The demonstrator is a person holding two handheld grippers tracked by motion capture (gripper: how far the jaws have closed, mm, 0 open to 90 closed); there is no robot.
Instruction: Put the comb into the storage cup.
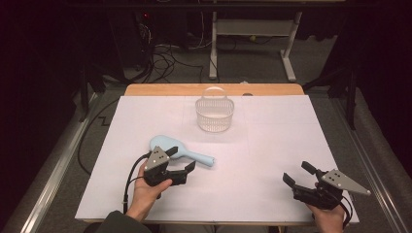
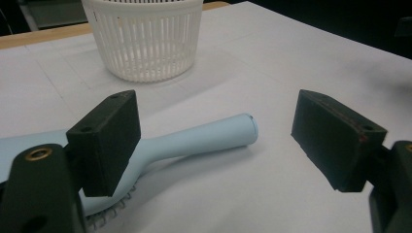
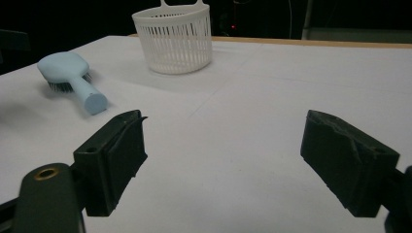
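Observation:
A pale blue hairbrush (image 1: 177, 149) lies bristles down on the white table cover, handle pointing right. In the left gripper view the hairbrush (image 2: 199, 138) has its handle between the open jaws, the far jaw over the brush neck. My left gripper (image 1: 182, 161) sits open just in front of the brush, nothing pinched. A white slatted plastic basket (image 1: 214, 114) with a hoop handle stands upright at the back centre, also seen as the basket (image 2: 145, 39) and the basket (image 3: 175, 41). My right gripper (image 1: 299, 174) rests open near the front right, empty. The hairbrush (image 3: 73, 77) lies far to its left.
The white cover (image 1: 272, 141) spans a wooden table (image 1: 145, 90) whose edge shows at the back. Beyond it are cables on the floor (image 1: 165, 58) and a white desk frame (image 1: 252, 29). Dark stands flank both sides.

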